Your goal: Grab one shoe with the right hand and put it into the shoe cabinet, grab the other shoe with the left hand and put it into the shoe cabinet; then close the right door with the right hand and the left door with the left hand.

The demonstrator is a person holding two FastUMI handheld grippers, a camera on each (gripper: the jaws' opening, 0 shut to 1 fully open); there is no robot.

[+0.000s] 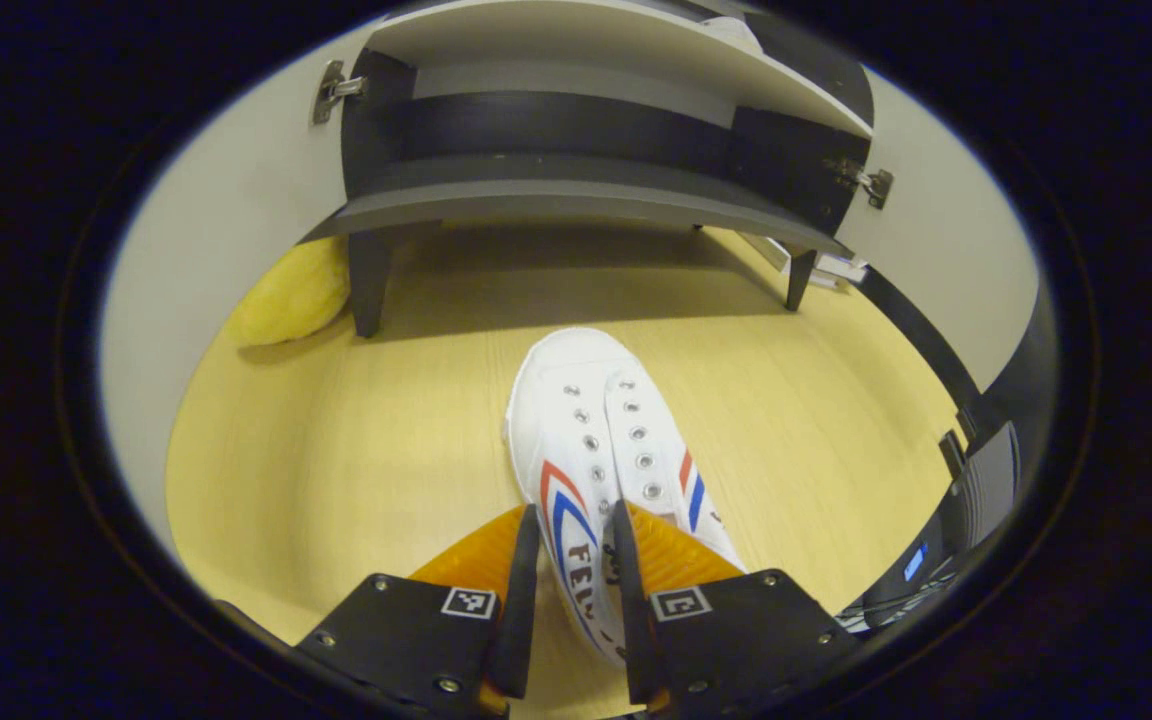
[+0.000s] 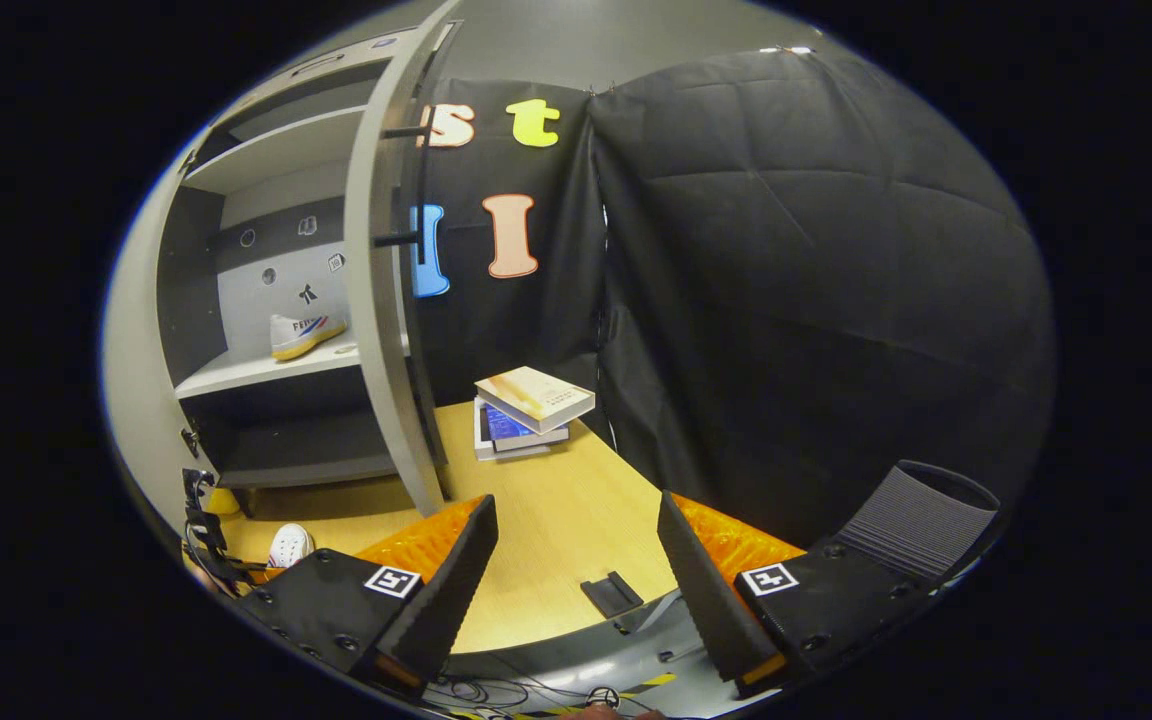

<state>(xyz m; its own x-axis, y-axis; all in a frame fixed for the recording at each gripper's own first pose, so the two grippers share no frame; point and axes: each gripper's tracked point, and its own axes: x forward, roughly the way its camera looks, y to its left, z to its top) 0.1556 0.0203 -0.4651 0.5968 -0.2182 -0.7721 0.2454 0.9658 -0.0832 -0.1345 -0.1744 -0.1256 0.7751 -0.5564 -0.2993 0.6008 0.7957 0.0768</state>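
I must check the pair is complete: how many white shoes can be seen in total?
2. One shoe stands on the cabinet's shelf. The other shoe lies on the wooden floor before the cabinet, its side pinched between the left gripper fingers.

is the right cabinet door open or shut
Open. In the right gripper view the right door stands swung out edge-on, leaving the shelves exposed, with one shoe sitting on a shelf inside.

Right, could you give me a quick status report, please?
Left gripper clamped on white sneaker on floor. Right gripper open, empty. Other sneaker shelved. Cabinet doors open, path clear.
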